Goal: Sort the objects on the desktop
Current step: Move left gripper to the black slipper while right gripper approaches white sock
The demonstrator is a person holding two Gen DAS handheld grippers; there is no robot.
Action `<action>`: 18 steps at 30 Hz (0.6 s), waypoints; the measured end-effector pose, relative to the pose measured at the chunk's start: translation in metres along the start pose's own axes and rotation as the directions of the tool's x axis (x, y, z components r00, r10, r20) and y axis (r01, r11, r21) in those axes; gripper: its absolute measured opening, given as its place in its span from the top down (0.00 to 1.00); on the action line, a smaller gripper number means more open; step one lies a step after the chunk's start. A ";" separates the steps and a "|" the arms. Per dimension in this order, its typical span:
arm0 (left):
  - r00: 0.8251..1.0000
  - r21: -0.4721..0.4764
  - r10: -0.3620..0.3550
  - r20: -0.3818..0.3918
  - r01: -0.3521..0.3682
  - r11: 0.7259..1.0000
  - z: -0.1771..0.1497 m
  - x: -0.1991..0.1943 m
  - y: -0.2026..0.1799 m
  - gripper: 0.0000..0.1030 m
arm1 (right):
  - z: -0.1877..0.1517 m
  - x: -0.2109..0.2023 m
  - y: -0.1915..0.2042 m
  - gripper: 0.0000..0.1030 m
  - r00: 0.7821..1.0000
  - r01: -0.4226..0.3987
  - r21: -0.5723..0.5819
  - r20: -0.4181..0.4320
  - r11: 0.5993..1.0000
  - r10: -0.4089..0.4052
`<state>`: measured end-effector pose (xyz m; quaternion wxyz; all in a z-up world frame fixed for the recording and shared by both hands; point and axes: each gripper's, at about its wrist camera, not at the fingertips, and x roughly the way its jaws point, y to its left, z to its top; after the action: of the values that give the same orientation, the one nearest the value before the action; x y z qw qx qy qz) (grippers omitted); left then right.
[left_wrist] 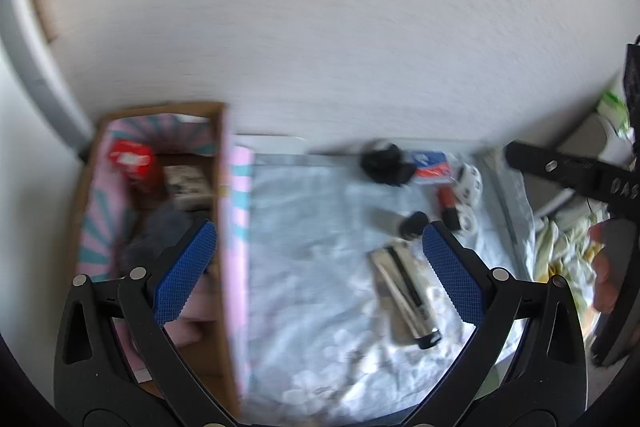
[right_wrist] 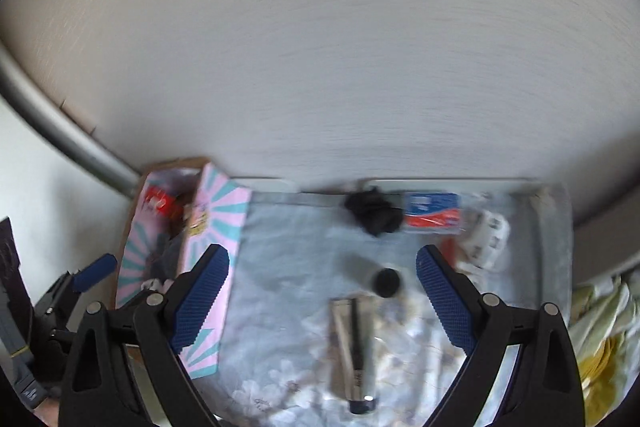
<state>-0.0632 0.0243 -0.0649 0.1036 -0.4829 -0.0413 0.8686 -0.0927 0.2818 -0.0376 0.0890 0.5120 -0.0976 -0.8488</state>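
Between picks. Both grippers, left (left_wrist: 316, 259) and right (right_wrist: 322, 283), empty, jaws wide. Next likely: silver tube (right_wrist: 354, 343) mid-tabletop, into box (right_wrist: 208, 227) at left edge.

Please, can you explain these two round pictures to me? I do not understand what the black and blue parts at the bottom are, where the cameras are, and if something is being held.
Each picture comes from a fisheye camera mounted on a hand-held gripper, a two-finger tool that a person carries, one in each hand. The black arms with blue pads are its fingers. One picture looks along the left gripper, the other along the right gripper. Both are open and hold nothing.

Below lies a pale floral cloth. On it are a silver tube, a small grey cylinder with a black cap, a black crumpled item, a blue and red packet and some white pieces. At the left stands a pink and teal box with a red item and other things inside. The pictures are blurred, so finer details are unclear.
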 end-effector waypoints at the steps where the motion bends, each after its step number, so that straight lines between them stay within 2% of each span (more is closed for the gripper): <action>1: 1.000 0.010 -0.006 -0.008 0.006 1.000 -0.001 0.006 -0.007 0.00 | -0.003 -0.006 -0.015 0.09 1.000 0.022 0.025 0.008 0.999 -0.022; 4: 0.999 0.030 -0.025 -0.038 0.026 0.999 -0.001 0.024 -0.027 0.00 | -0.012 -0.022 -0.051 0.09 0.996 0.072 0.078 0.040 0.994 -0.076; 7: 0.997 0.037 -0.037 -0.074 0.040 0.999 0.002 0.047 -0.044 0.00 | -0.025 -0.022 -0.082 0.09 0.995 0.090 0.130 0.034 0.987 -0.095; 13: 0.991 0.027 -0.067 -0.119 0.071 0.997 0.017 0.095 -0.067 0.00 | -0.046 0.014 -0.125 0.09 0.997 0.065 0.216 -0.050 0.974 -0.056; 18: 0.991 0.021 -0.056 -0.122 0.059 0.998 0.029 0.164 -0.079 0.01 | -0.054 0.057 -0.146 0.09 0.994 0.080 0.200 -0.084 0.976 -0.065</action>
<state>-0.1611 0.1387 -0.1719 0.1367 -0.5320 -0.0383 0.8347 -0.0786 0.4049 -0.1482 0.0089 0.5539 -0.1615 -0.8167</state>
